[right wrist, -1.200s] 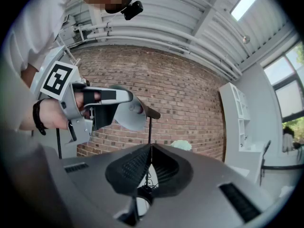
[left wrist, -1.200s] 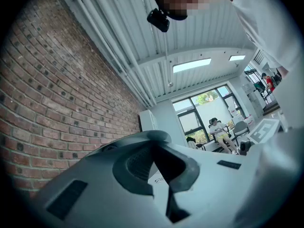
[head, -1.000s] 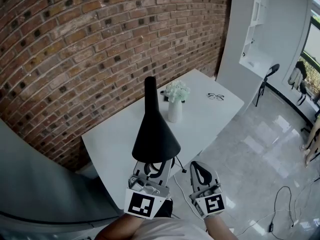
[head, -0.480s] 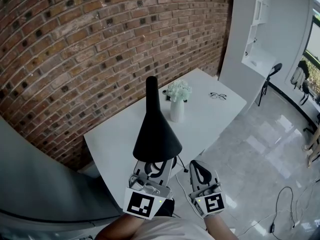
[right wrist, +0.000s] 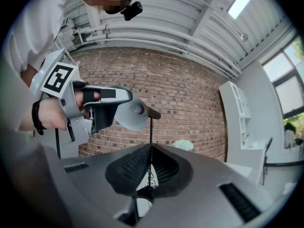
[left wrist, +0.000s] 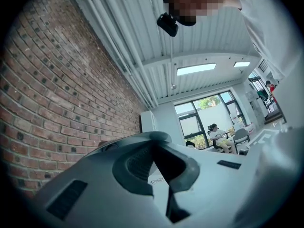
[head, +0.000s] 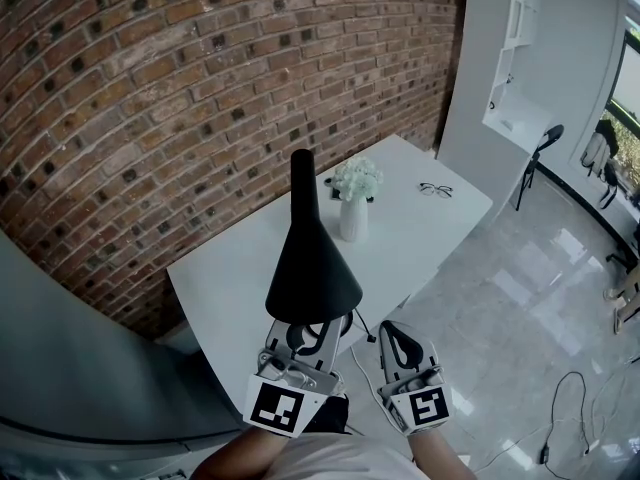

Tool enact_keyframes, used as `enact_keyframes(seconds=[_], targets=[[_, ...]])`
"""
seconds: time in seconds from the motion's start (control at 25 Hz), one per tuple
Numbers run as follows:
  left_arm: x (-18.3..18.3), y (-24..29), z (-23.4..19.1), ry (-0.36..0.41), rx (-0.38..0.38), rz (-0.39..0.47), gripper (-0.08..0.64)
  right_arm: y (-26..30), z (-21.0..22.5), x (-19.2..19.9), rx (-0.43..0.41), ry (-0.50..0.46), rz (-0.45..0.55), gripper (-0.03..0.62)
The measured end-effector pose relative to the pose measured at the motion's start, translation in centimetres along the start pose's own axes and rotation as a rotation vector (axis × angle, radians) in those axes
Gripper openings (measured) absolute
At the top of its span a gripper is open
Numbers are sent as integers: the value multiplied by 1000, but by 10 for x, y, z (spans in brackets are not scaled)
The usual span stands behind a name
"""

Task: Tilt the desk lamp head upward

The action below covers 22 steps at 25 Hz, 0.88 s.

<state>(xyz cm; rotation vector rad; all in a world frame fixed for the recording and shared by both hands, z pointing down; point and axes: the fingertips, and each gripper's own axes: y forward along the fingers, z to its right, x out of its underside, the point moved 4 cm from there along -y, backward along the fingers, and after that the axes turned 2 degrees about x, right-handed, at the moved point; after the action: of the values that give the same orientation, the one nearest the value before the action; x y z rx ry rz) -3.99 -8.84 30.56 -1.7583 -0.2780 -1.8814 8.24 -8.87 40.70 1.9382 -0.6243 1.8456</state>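
**Both grippers closed, the left one up at the lamp head's rim**

The lamp head (head: 312, 263) is a black cone with a pale inside. It stands over the near left part of the white table (head: 235, 268). Its narrow end points far, toward the brick wall (head: 150, 98), and its wide mouth faces near and down. In the right gripper view it sits on a thin dark pole (right wrist: 151, 134) that drops to a foot among loops of cord.

The left gripper (left wrist: 152, 147) is held just under the near side of the wide rim. From the head view its tips are hidden behind that rim, so I cannot tell whether they touch it. Its own view shows the two jaws pressed together at the tips, with nothing caught between them.

The right gripper (head: 399, 333) is just right of the left one and apart from the lamp. Its jaws are also closed tip to tip and hold nothing. The pole lines up beyond them.

Each gripper carries a marker cube (head: 278, 408) with a black-and-white square pattern and no letters. Faint print shows on a white surface low between the left jaws, too blurred to read.

Farther along the table, a white vase (head: 350, 220) of pale flowers (head: 355, 180) stands just right of the cone's narrow end. A pair of glasses (head: 433, 191) lies well apart from it, toward the far right corner.
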Motion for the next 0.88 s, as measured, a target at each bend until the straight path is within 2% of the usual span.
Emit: enact_keyframes(seconds=[0.2,0.64,0.88], targets=[[2,-4,1,-9,-2,8,6,-3,-4,0,-6,-1,-2,17],[17,-18,6,-49,-16,-25,6,-10,-12,-1,-3,6,-32,17],[27,-29,8,-67,-37,-55,6,-26,-15,3,-19,7,-15,17]])
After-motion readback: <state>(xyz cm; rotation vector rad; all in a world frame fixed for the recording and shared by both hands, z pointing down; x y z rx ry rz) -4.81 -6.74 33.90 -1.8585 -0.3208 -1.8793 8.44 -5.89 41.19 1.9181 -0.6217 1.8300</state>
